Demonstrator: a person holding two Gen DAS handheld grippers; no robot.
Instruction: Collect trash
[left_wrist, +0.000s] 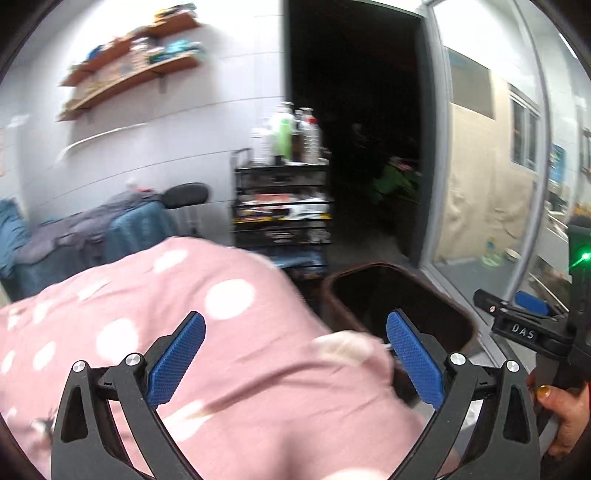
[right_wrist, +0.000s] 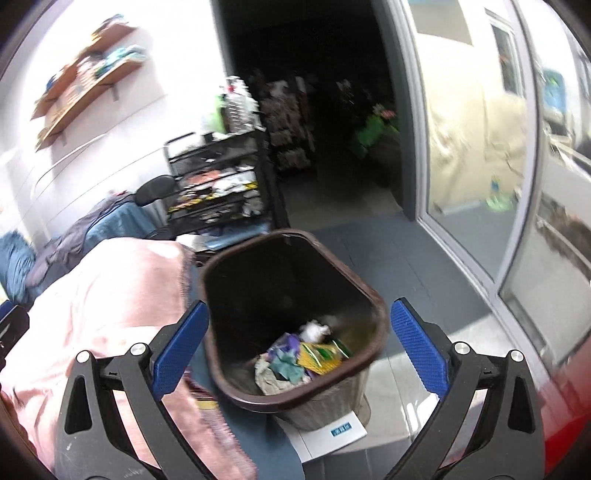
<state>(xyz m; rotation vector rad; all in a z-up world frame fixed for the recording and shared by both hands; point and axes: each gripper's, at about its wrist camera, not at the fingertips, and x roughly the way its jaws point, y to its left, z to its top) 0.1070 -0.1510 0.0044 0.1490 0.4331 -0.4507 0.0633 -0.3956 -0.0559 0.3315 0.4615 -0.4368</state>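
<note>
Two black hand-held grippers with blue ribbed finger pads, both spread wide and holding nothing. Left gripper (left_wrist: 295, 358): jaws apart above a pink fabric cover with white polka dots (left_wrist: 147, 314), which fills the lower part of its view; a pale, blurred object lies on the cover close to the right pad, identity not discernible. Right gripper (right_wrist: 299, 354): jaws apart, framing the near rim of a dark brown plastic waste bin with a rounded rectangular mouth (right_wrist: 236, 391). The right gripper also shows at the right edge of the left wrist view, held by a hand with yellow-painted nails (left_wrist: 557, 410), a green light glowing on its body. Bin contents, gathered at the bottom: a white crumpled tissue (right_wrist: 314, 330), a yellow and green wrapper (right_wrist: 325, 356), teal and purple scraps, pale crumpled paper. Bin stands on a grey floor, just beside the pink cover's edge, its base touching a white flat scale with a small display (right_wrist: 332, 439). Beyond the bin: a black wire-mesh trolley with several cluttered tiers (left_wrist: 280, 206), bottles standing on its top. Left of the trolley: a black padded stool, blue and grey cloths heaped over furniture. Wall behind: two wooden shelves (left_wrist: 129, 77) bearing blurred items. Farthest: a dark open doorway (left_wrist: 354, 129), and a glass sliding door (right_wrist: 476, 147) at right.
</note>
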